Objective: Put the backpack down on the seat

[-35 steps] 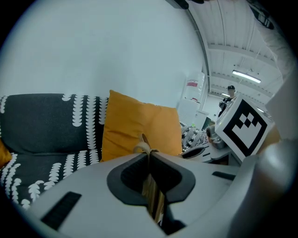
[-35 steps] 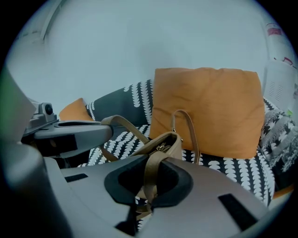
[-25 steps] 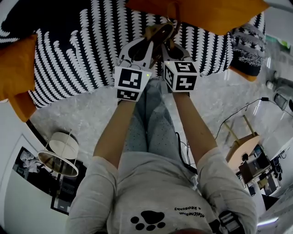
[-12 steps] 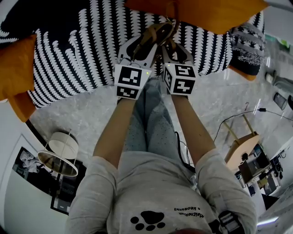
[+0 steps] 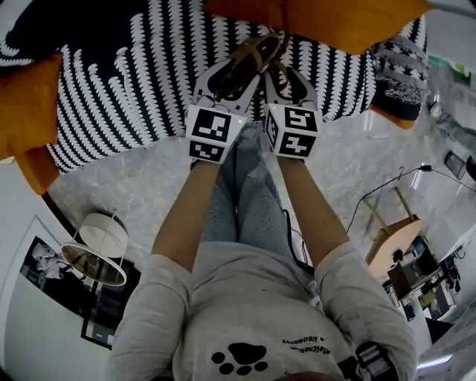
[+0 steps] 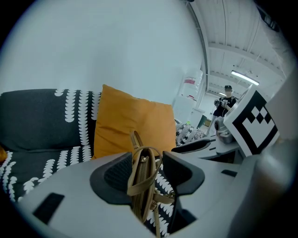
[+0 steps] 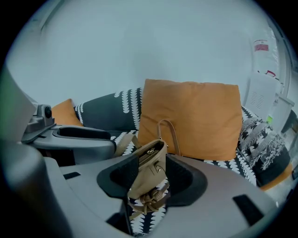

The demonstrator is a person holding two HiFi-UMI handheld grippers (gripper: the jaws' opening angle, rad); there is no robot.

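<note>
I read this as the release step. The backpack (image 5: pixel 256 56) looks to be down on the sofa seat (image 5: pixel 134 82), just in front of the orange cushion (image 5: pixel 335 22). The jaws of both the left gripper (image 5: pixel 236 74) and the right gripper (image 5: pixel 286 78) are opening. The bag stands between each pair of pads, but I see gaps beside it in both gripper views, so I judge that neither pair is pinching it.

Next I would draw both grippers straight back toward me and keep them level, so no pad catches a strap and tips the bag. It may also slump once it is unsupported, since it is narrow and tilts a little in the right gripper view.

The backpack is small, slim and tan, with a leather look. A zip runs along its top and a thin carry loop rises above that. A strap is knotted low on its front, and the striped seat cover shows beneath it.
</note>
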